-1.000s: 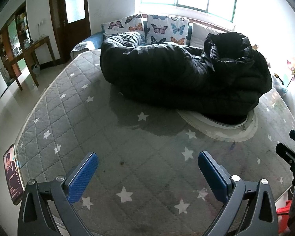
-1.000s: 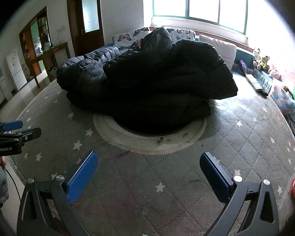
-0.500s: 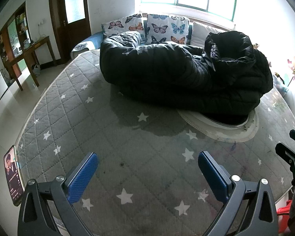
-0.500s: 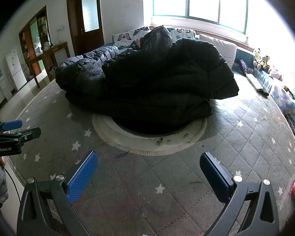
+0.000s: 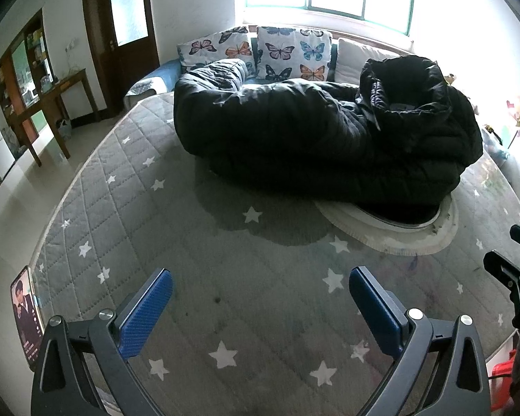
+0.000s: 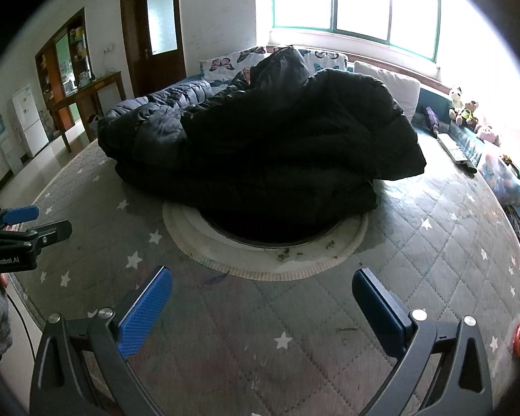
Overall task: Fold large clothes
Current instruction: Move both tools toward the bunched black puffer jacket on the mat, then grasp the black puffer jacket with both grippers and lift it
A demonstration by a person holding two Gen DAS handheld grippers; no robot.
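Observation:
A big black puffer coat (image 5: 312,138) lies bunched in a long heap across the far half of a grey star-patterned mattress (image 5: 197,270); its hood (image 5: 402,83) stands up at the right end. In the right wrist view the same coat (image 6: 267,152) fills the middle, its lower edge over a round white mat (image 6: 267,260). My left gripper (image 5: 260,289) is open and empty, well short of the coat. My right gripper (image 6: 261,291) is open and empty too, hovering just before the mat. Each gripper shows at the other view's edge.
Butterfly pillows (image 5: 287,52) and a white pillow (image 6: 388,85) line the wall under the window. A phone (image 5: 26,315) lies at the mattress's near left corner. Soft toys (image 6: 464,111) sit along the right side. A wooden table (image 5: 48,104) and door (image 5: 121,34) stand left.
Both views have drifted only slightly; the coat sits a touch farther off and lower in frame. The coat's shape and both open grippers are unchanged.

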